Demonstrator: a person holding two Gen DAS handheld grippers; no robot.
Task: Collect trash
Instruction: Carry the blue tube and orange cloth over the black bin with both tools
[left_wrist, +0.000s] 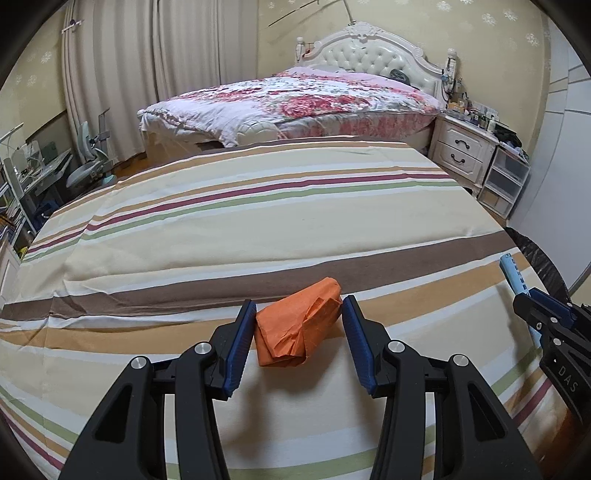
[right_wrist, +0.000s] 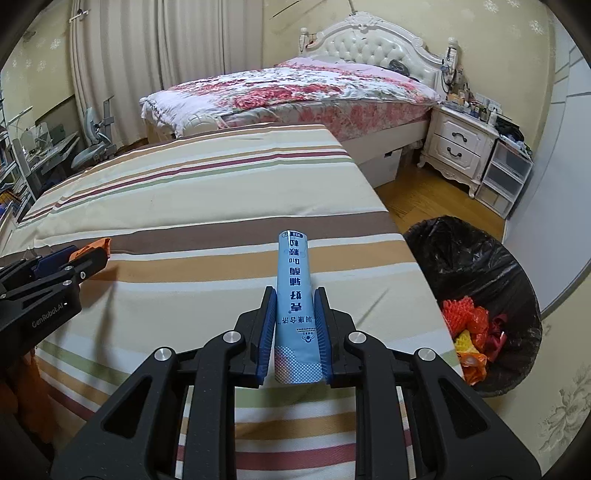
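Note:
My left gripper (left_wrist: 299, 314) is shut on a crumpled orange paper wad (left_wrist: 299, 328), its blue pads pressing both sides, just above the striped bedspread (left_wrist: 258, 206). In the right wrist view the same gripper (right_wrist: 98, 254) comes in from the left with orange paper (right_wrist: 101, 244) poking past its tips. My right gripper (right_wrist: 294, 314) is shut on a long light-blue packet (right_wrist: 295, 280) with printed characters, which sticks out forward over the striped bedspread (right_wrist: 184, 192). The left wrist view shows that gripper (left_wrist: 532, 301) and the blue packet (left_wrist: 511, 275) at the right edge.
A bin lined with a black bag (right_wrist: 476, 266) stands on the wooden floor right of the bed and holds red, orange and yellow scraps (right_wrist: 469, 332). Beyond are a floral bed (right_wrist: 295, 92), a white nightstand (right_wrist: 458, 147), plastic drawers (right_wrist: 506, 173) and a desk chair (right_wrist: 92, 147).

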